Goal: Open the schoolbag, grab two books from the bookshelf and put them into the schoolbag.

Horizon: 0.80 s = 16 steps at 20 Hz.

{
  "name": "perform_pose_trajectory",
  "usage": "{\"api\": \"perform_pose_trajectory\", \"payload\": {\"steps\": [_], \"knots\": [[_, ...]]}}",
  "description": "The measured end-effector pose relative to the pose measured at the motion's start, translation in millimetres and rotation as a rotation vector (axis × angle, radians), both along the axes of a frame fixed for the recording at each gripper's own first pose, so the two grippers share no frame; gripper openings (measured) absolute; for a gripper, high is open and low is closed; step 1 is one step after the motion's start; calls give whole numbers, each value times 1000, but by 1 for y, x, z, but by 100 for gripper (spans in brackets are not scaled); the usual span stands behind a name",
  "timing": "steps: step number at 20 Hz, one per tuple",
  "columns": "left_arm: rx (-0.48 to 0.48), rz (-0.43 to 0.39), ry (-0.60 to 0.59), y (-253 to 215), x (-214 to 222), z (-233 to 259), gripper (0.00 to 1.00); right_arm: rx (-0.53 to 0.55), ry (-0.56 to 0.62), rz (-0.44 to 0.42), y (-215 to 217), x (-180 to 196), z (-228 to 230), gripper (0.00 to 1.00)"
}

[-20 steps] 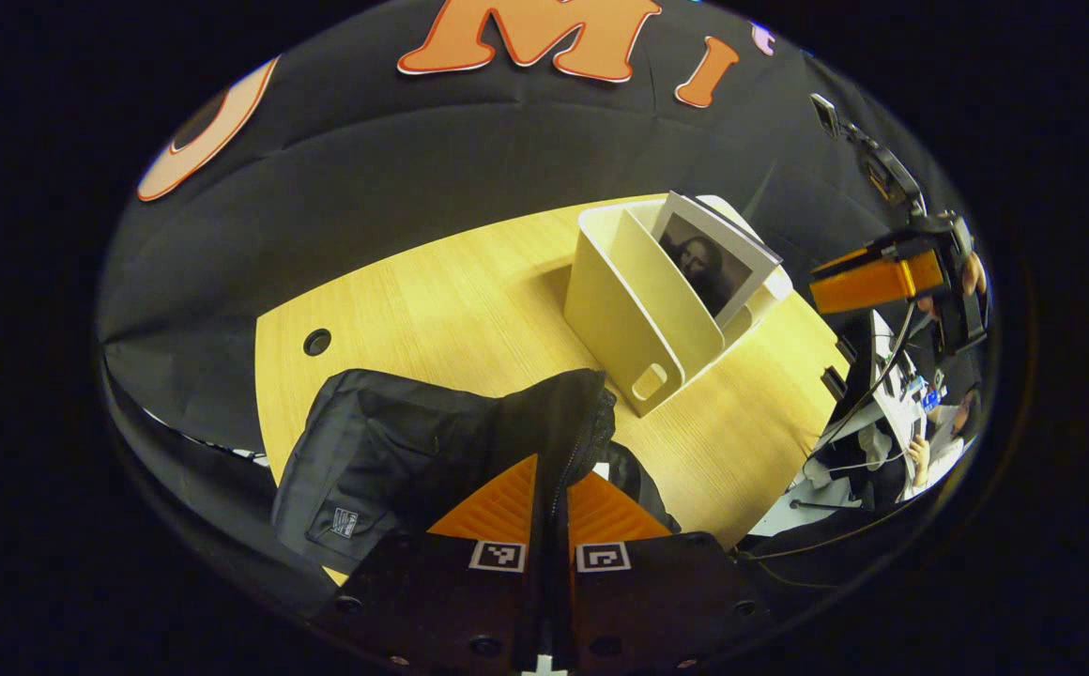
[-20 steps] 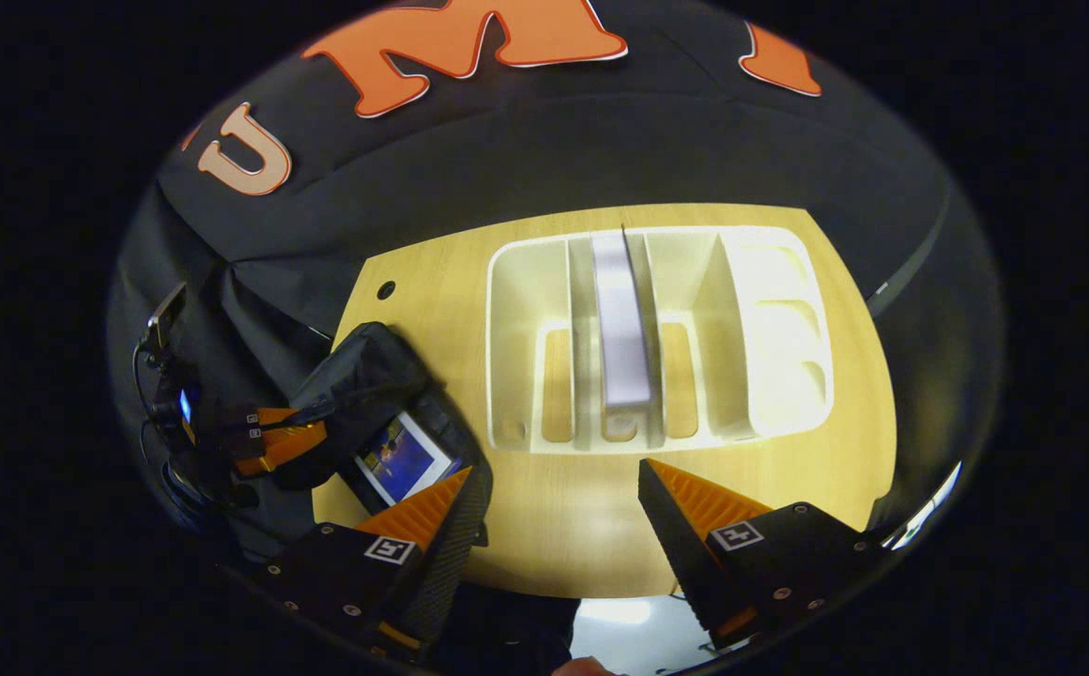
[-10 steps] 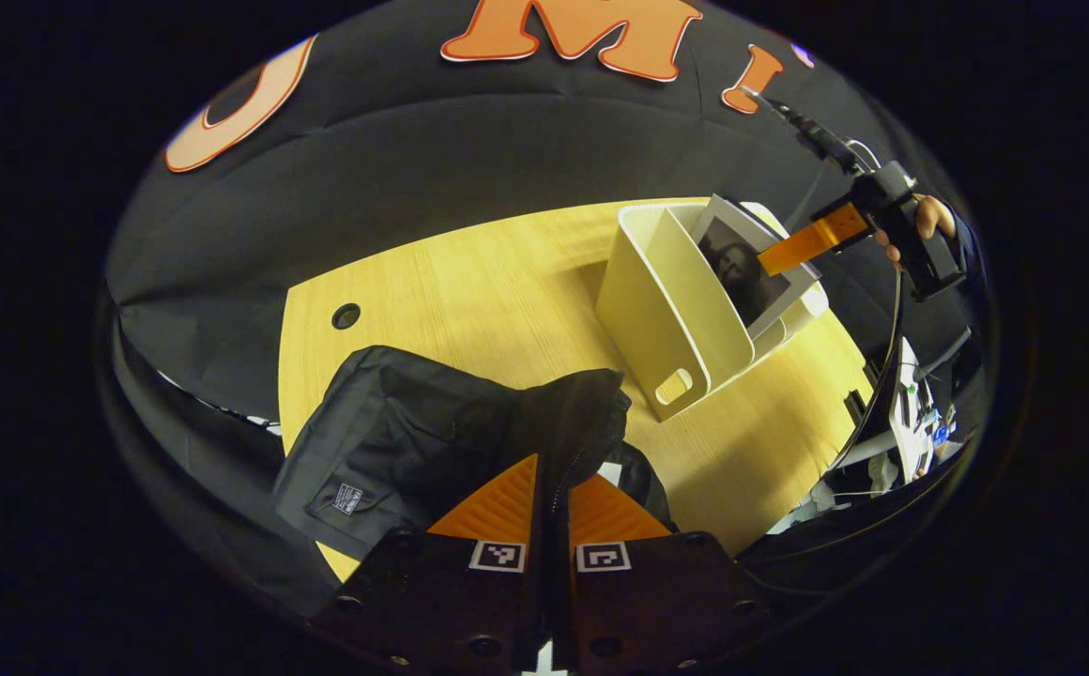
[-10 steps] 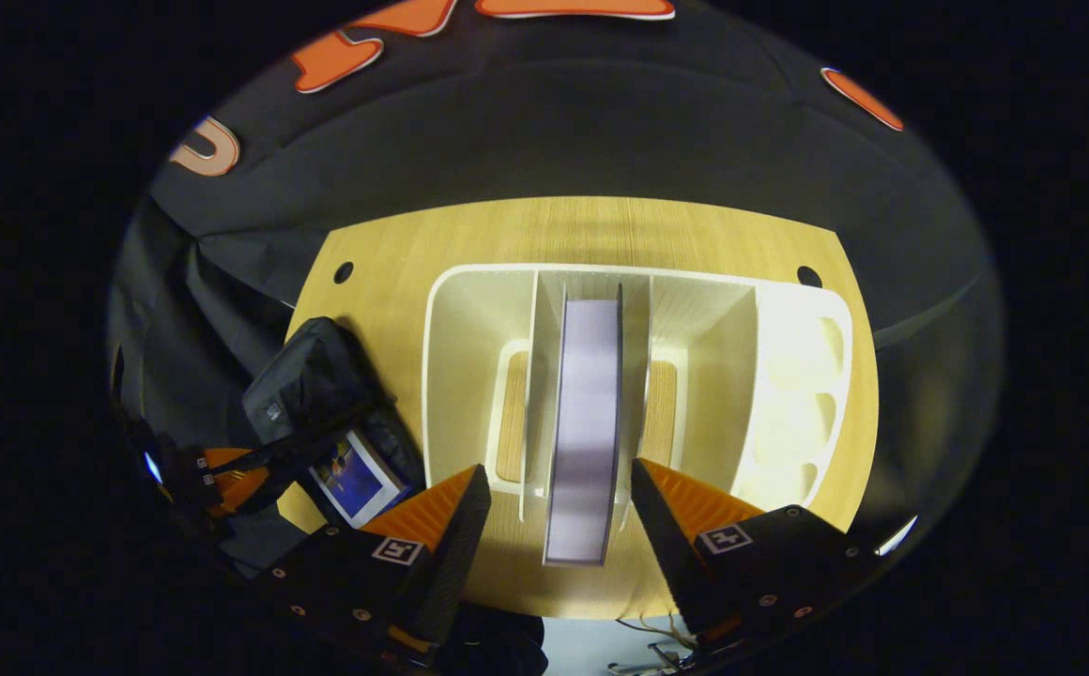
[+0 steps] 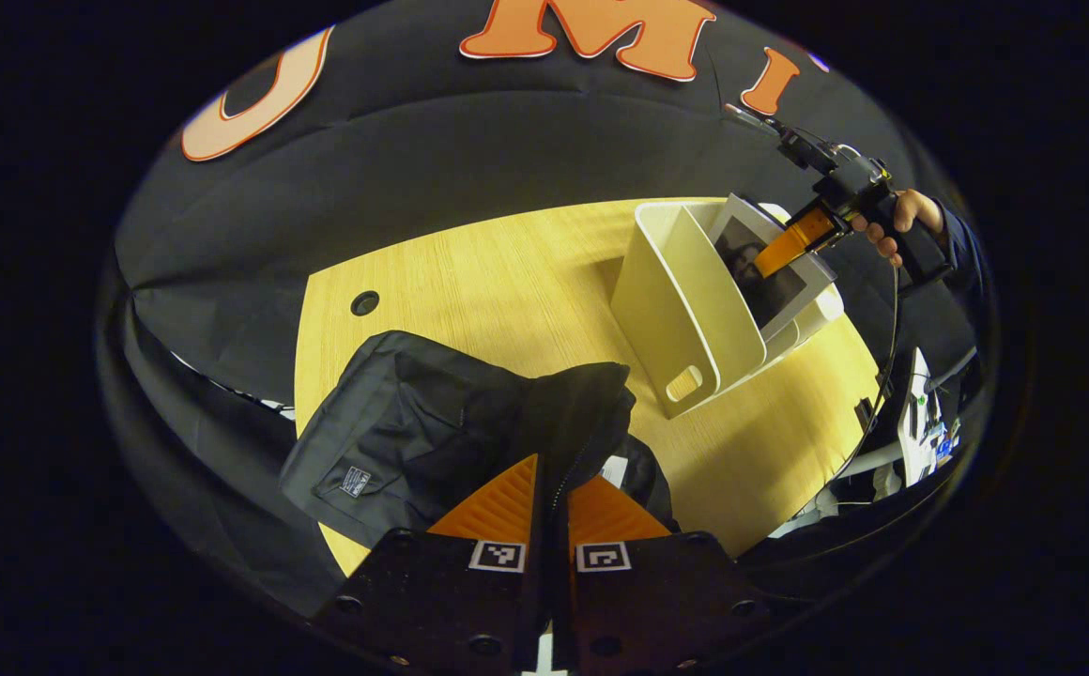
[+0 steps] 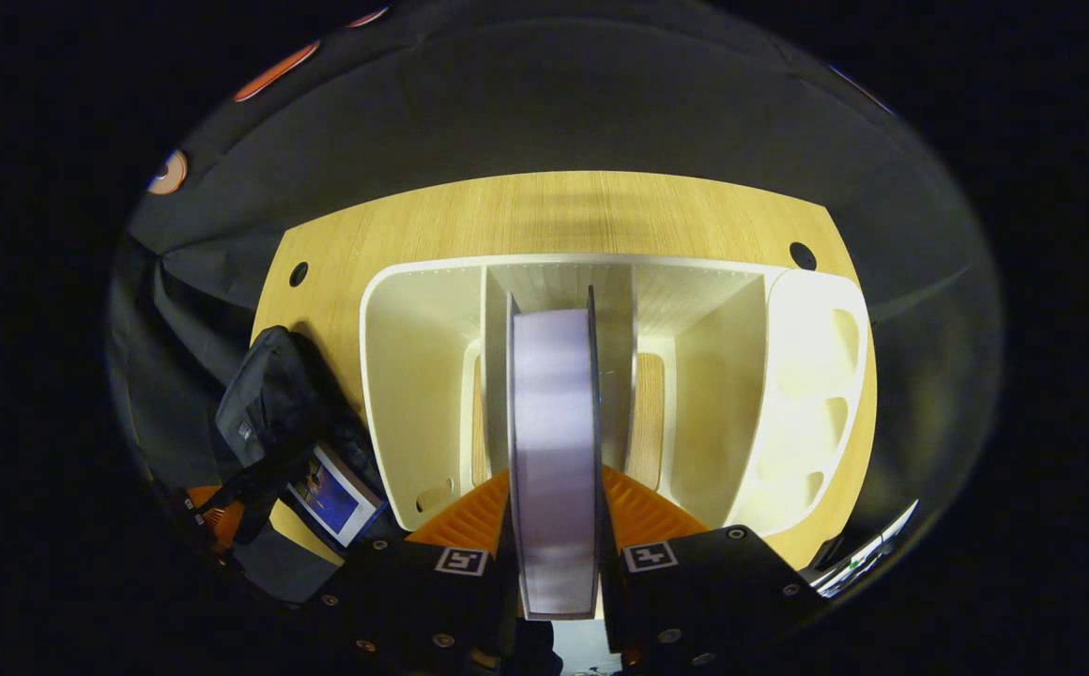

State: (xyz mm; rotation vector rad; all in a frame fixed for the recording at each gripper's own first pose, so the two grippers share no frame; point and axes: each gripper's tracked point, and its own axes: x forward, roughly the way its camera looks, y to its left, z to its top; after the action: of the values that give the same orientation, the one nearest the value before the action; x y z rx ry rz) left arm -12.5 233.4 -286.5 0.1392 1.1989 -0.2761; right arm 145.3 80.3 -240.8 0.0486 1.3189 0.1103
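The black schoolbag [image 5: 413, 422] lies on the wooden table [image 5: 469, 272], its zipper edge pinched up by my left gripper [image 5: 554, 469], which is shut on it. A first book with a blue cover [image 6: 329, 488] sits inside the open schoolbag [image 6: 268, 404]. The cream bookshelf [image 5: 676, 300] stands to the right and holds a second book with a portrait cover [image 5: 774, 282]. In the right gripper view this book's page edge [image 6: 554, 413] stands in the bookshelf's [image 6: 413, 357] middle slot. My right gripper [image 6: 554, 477] is shut on it, one orange finger [image 6: 469, 516] on each side.
Round cable holes [image 5: 365, 302] [image 6: 802, 255] mark the table's far corners. The bookshelf's other slots hold nothing. Beyond the table's right edge a desk with cables and clutter [image 5: 915, 422] shows. A hand [image 5: 901, 218] holds the right gripper [image 5: 789, 246] above the shelf.
My right gripper came down over the bookshelf, straddled the upright book and closed on it. The left gripper stayed shut on the schoolbag's edge and shifted only slightly.
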Motion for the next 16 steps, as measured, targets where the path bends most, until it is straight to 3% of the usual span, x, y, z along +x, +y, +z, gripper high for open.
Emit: {"api": "perform_pose_trajectory", "payload": {"steps": [7, 16], "knots": [[-2, -19, -23, 0, -2, 6, 6, 27, -96, -43, -19, -20, 54, 37], [-30, -120, -42, 6, -3, 10, 6, 53, -258, -145, -19, -84, 140, 36]]}}
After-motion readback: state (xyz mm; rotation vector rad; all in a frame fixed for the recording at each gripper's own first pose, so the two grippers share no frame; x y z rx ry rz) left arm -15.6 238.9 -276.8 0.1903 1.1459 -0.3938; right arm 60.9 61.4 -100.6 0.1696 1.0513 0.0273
